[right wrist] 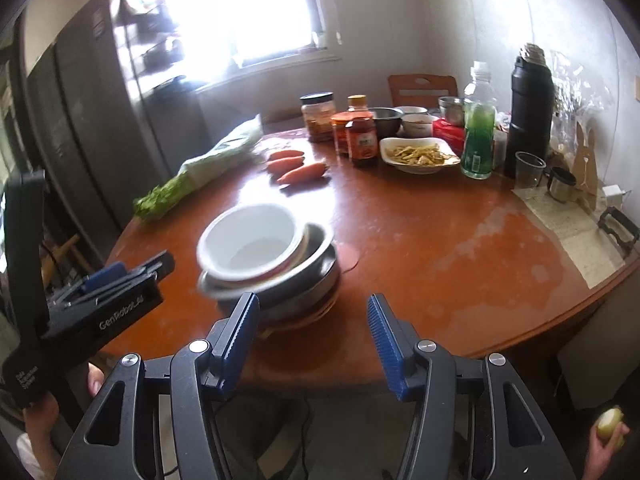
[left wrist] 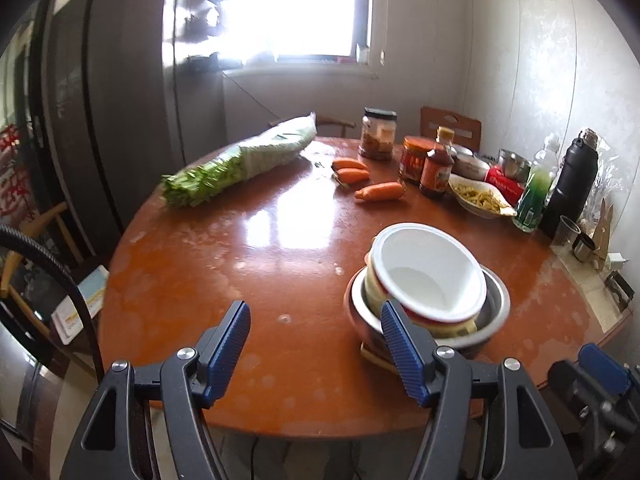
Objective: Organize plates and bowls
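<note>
Near the front edge of the counter (left wrist: 192,264), a white bowl (left wrist: 428,268) is sitting tilted inside a steel bowl (left wrist: 494,304). Left tongs (left wrist: 316,332) and right tongs (right wrist: 312,324) are both hanging released, gripping nothing, just before the stack.

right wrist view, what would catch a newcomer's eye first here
The stack of bowls near the table's front edge: a white bowl sits tilted in a steel bowl. Both open claws frame it, the right claw just before it and the left claw beside it. Behind lie three carrots and a bundle of greens, under a glaring window.
</note>
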A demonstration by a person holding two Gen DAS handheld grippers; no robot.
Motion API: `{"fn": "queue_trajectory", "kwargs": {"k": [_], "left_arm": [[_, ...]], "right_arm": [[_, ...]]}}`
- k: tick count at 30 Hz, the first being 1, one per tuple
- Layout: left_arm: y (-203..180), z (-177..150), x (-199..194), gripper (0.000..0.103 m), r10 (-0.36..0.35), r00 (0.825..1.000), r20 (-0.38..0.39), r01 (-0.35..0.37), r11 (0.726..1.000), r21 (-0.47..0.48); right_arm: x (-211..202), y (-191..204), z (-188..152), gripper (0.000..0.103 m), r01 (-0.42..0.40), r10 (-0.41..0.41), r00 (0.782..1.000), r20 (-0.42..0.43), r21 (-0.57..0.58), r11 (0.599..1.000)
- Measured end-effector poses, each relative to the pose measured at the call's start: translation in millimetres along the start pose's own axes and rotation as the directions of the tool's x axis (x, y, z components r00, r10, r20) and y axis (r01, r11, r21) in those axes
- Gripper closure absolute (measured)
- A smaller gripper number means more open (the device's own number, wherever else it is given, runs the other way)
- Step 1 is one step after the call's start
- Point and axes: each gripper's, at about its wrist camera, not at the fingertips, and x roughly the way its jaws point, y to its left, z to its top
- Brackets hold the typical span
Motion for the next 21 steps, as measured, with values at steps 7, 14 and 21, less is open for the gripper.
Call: {"fn": "queue_trajectory", "kwargs": {"k": [7, 14, 21], "left_arm": [[5.5, -22.3, -27.8, 0.036, 0.006, 0.999, 0.052, -0.006, 1.0, 0.001], [4.0, -45.5, -27.9, 0.036, 0.046, 0.998, 0.03, -0.046, 0.999, -0.002], [-2.9, -49.6, -28.6, 0.036, 0.035, 0.999, 0.026, -0.035, 0.999, 0.021]], "right_arm": [[-26.3, 19.2, -29.5, 0.045, -0.045, 0.047, 0.996, 0.074, -0.026, 0.999], [-37.5, 27.5, -57.8, 0.044, -0.043, 0.048, 0.994, 0.094, -0.054, 0.998], [-36.3, 29.8, -66.0, 0.044, -0.035, 0.039, 0.997, 0.07, -0.052, 0.998]]}}
